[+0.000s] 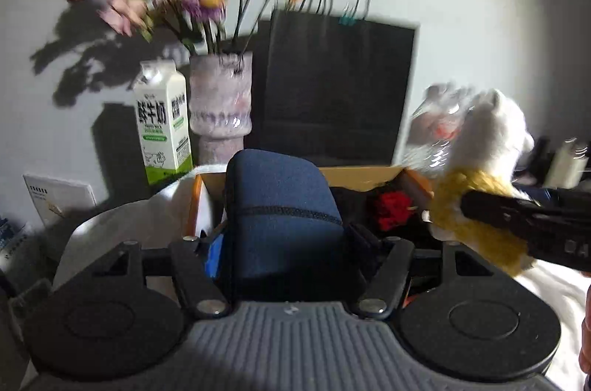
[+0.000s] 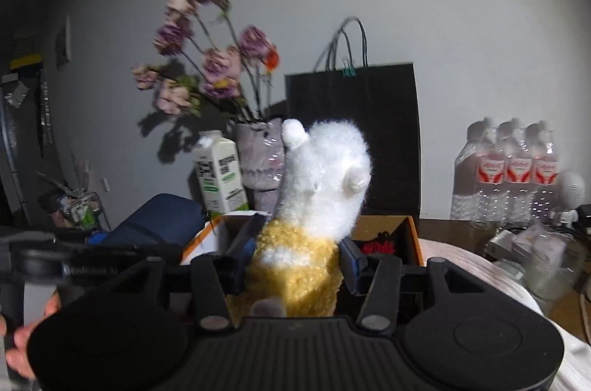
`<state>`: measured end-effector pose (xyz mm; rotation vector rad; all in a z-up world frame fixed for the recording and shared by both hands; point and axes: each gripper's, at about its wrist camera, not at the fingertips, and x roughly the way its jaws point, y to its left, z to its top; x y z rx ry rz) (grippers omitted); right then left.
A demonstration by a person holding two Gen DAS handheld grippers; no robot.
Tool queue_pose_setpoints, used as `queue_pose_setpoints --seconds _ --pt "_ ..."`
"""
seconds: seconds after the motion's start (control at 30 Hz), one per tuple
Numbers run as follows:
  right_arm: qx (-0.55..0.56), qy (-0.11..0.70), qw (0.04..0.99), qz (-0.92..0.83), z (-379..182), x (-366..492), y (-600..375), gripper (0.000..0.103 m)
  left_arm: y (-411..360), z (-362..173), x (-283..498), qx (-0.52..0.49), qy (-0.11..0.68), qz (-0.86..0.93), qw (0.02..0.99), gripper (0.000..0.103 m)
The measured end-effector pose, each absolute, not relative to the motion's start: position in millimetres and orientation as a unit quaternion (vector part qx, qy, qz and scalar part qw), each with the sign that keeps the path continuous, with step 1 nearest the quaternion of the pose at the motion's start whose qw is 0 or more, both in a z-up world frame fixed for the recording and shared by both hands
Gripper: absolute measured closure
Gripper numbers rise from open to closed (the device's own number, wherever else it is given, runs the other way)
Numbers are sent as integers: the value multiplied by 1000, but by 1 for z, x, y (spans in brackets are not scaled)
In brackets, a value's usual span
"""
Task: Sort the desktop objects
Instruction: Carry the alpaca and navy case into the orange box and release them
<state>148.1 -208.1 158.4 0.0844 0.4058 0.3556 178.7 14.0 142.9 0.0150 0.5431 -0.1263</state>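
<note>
A dark blue zippered case [image 1: 280,191] stands upright between the fingers of my left gripper [image 1: 286,239], which is shut on its sides. My right gripper [image 2: 297,254] is shut on the yellow body of a white-and-yellow plush toy [image 2: 325,176], whose white head points up. Both held things hang just in front of an open cardboard box [image 1: 362,174] that has something red [image 1: 391,210] inside. In the left wrist view the plush toy [image 1: 491,139] and a right gripper finger [image 1: 517,213] come in from the right. In the right wrist view the blue case [image 2: 159,217] shows at the left.
Against the wall stand a milk carton [image 1: 162,128], a vase of purple flowers [image 1: 221,102] and a black paper bag [image 1: 332,88]. A pack of water bottles [image 2: 509,169] and a glass jar [image 2: 550,265] are at the right. White cloth [image 2: 480,280] covers the near table.
</note>
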Motion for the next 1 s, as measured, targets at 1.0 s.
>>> queue_pose_setpoints --seconds 1.0 --pt "6 350 931 104 143 252 -185 24 28 162 232 41 340 -7 940 4"
